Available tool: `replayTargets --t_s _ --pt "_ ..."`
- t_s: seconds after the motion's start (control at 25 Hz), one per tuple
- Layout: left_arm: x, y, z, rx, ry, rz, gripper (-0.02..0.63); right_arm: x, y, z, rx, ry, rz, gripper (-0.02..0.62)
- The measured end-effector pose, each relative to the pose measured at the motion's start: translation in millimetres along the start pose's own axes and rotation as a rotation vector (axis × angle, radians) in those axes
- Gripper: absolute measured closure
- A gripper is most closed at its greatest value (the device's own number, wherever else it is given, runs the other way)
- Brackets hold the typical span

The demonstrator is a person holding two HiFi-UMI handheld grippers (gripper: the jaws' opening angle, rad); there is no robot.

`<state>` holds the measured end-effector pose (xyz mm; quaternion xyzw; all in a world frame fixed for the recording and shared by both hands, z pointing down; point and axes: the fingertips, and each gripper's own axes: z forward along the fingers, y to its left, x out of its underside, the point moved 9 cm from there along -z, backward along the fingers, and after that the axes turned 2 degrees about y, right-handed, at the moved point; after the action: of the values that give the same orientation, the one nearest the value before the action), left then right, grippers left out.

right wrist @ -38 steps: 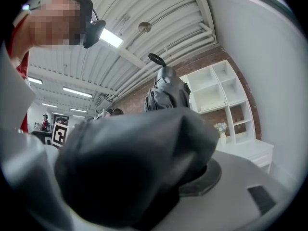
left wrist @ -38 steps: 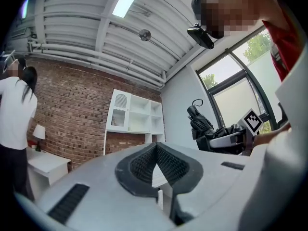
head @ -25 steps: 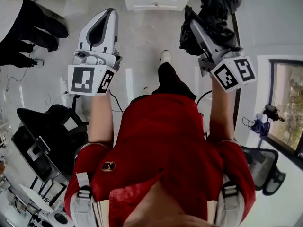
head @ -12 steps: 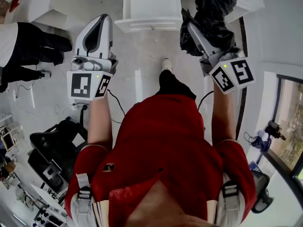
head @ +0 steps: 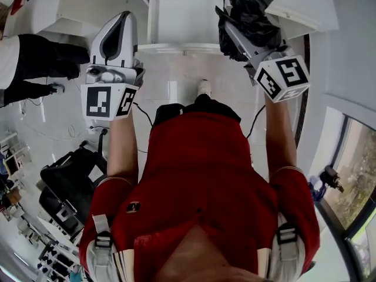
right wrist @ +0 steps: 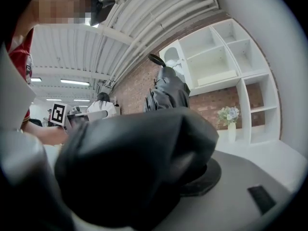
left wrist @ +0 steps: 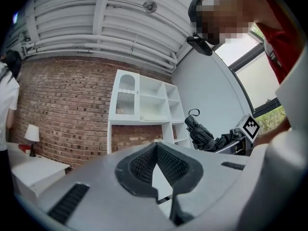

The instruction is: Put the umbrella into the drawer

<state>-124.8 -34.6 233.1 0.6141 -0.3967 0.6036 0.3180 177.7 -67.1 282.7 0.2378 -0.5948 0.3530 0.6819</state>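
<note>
The open white drawer (head: pixel 182 47) is lying just ahead, between the two tongs, its front edge nearest them. Pale floor (head: pixel 170 75) is showing below it. The right tongs (head: pixel 237 35) are clamping the folded black umbrella (head: pixel 249 10), whose bunched cloth is hiding their tips. Its long axis is running forward along the tongs, strap loop (right wrist: pixel 156 59) at the far end, reaching the head view's top edge. The left tongs (head: pixel 125 16) are riding narrow, tips together, holding nothing.

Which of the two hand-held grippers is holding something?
The right hand-held gripper: its jaws clamp the black umbrella. The left hand-held gripper is shut with nothing between its jaws.
</note>
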Motion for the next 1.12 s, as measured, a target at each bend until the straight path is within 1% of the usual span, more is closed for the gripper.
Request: replayTargets --t_s 0.2,0.36,0.52,0.76,0.96,1.12 --pt "6.9 19.1 24.0 -0.005 0.010 -0.006 0.600 -3.6 -16.2 37.5 -0.009 0.047 -0.040 0.308" --pt "20.9 38.4 33.3 0.007 0.015 -0.013 0.600 2.0 -13.9 61.7 0.002 0.075 -0.055 0.308" --pt "28.7 62.0 41.8 0.035 0.005 -0.026 0.600 8.2 -10.1 87.9 0.022 0.119 -0.074 0.308" --pt "40.1 103.5 46.5 0.077 -0.019 -0.064 0.600 32.0 -3.6 124.2 0.044 0.214 -0.056 0.309" --pt "51.1 119.0 56.7 0.090 -0.018 -0.082 0.600 54.8 -10.0 146.0 0.038 0.287 -0.048 0.311" --pt "53.9 126.3 63.2 0.080 -0.005 -0.085 0.600 69.9 -17.0 163.9 0.012 0.362 -0.075 0.311"
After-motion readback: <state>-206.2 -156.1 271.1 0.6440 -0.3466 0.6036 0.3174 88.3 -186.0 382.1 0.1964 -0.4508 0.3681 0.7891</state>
